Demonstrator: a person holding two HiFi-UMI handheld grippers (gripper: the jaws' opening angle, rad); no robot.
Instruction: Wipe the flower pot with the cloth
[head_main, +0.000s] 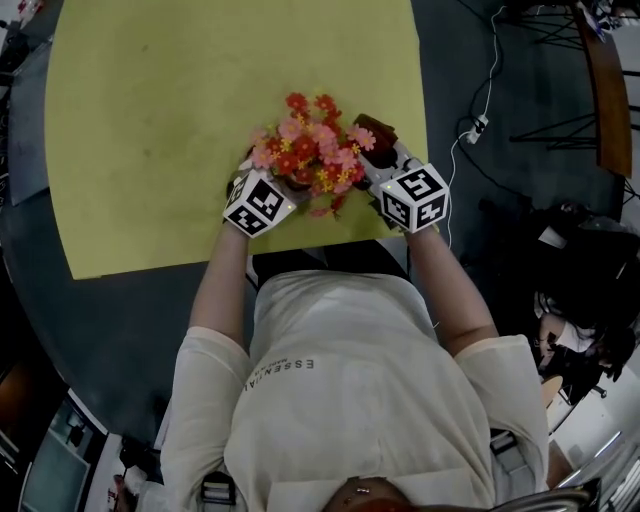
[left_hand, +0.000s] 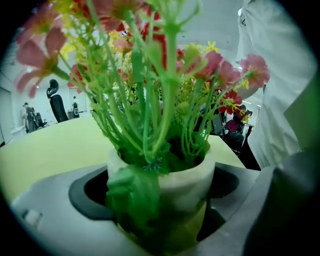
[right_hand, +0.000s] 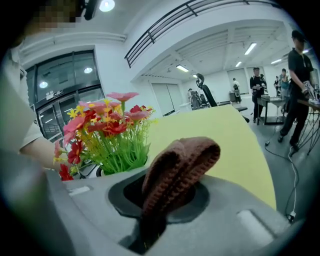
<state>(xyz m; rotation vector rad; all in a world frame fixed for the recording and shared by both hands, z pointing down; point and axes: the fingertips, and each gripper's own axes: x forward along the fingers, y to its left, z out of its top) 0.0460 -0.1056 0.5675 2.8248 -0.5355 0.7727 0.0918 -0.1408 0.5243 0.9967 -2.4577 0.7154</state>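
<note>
Clamping white flower pot (left_hand: 182, 181) of pink and red flowers (head_main: 310, 152) in left hand-held gripper (head_main: 272, 186) at yellow surface's (head_main: 170, 120) near edge; pinching folded brown knitted cloth (right_hand: 178, 167) in right hand-held gripper (head_main: 384, 152) just beside.

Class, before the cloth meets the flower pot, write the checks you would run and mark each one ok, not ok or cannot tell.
1. Hold on pot: ok, the left gripper has its jaws shut on the flower pot.
2. Hold on cloth: ok, the right gripper pinches the brown cloth.
3. Cloth touching pot: not ok, they are apart in the right gripper view.
4. Pot wall clear: not ok, a green leaf drapes over it.
5. Pot base on the yellow table: cannot tell, hidden.
</note>
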